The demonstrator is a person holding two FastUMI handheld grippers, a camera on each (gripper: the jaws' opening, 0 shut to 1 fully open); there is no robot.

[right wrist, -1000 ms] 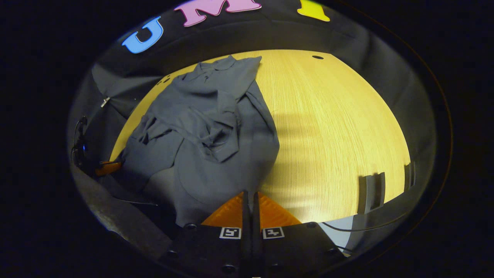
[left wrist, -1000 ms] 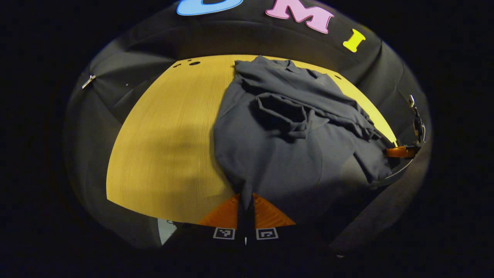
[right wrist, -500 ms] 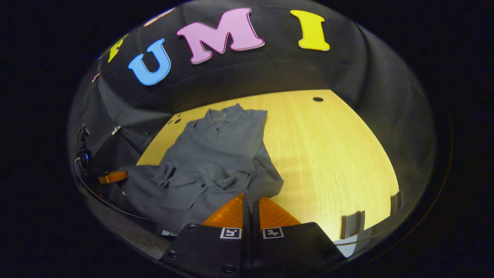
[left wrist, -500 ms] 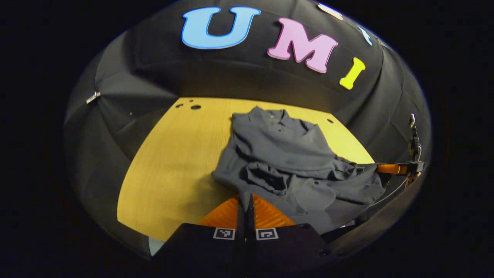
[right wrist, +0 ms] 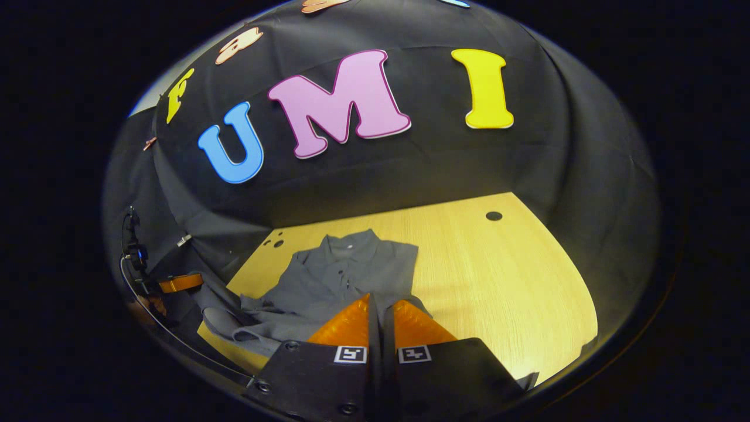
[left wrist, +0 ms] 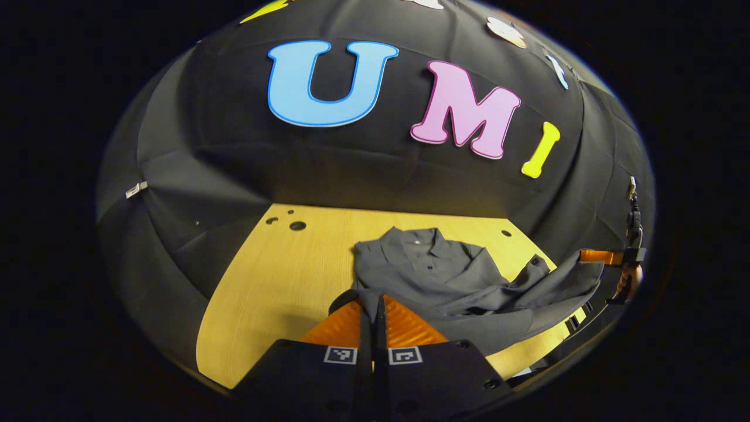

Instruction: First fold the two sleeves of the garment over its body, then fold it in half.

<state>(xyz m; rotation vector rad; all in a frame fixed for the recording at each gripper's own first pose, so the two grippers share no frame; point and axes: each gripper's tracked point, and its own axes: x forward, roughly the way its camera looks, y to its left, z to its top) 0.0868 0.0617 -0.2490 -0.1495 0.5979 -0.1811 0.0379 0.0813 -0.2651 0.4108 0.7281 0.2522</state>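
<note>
In the left gripper view, the left gripper (left wrist: pixel 373 310) sits at 6 o'clock with its jaws pressed together on a fold of the dark grey garment (left wrist: pixel 445 281); cloth rises in a thin pinch between the two fingers (left wrist: pixel 343 325). The garment lies on the yellow wooden counter (left wrist: pixel 275 275), collar (left wrist: pixel 419 240) toward 12 o'clock by the booth's wall, its button placket running down the chest. The lower part of the garment is lifted off the counter and doubled toward the collar, with loose folds across the middle. From the centre the cloth stretches out toward 3 o'clock, where the right gripper (left wrist: pixel 597 256) holds its far edge, raised above the counter's edge; a hand (left wrist: pixel 630 278) shows just behind it. Small dark holes (left wrist: pixel 296 225) mark the counter near 10 o'clock of the garment.

In the right gripper view, the right gripper (right wrist: pixel 381 313) is at 6 o'clock, jaws closed on the garment (right wrist: pixel 345 281), with the cloth caught between the fingers (right wrist: pixel 419 325). The collar (right wrist: pixel 348 243) points toward 12 o'clock and the chest lies flat on the counter (right wrist: pixel 498 281), which is bare wood out to 3 o'clock, with one dark hole (right wrist: pixel 493 215) near the far edge. Toward 9 o'clock the fabric sags in folds and runs to the left gripper (right wrist: pixel 179 283), seen small at the edge, with a cable (right wrist: pixel 146 316) curving beneath it
</note>
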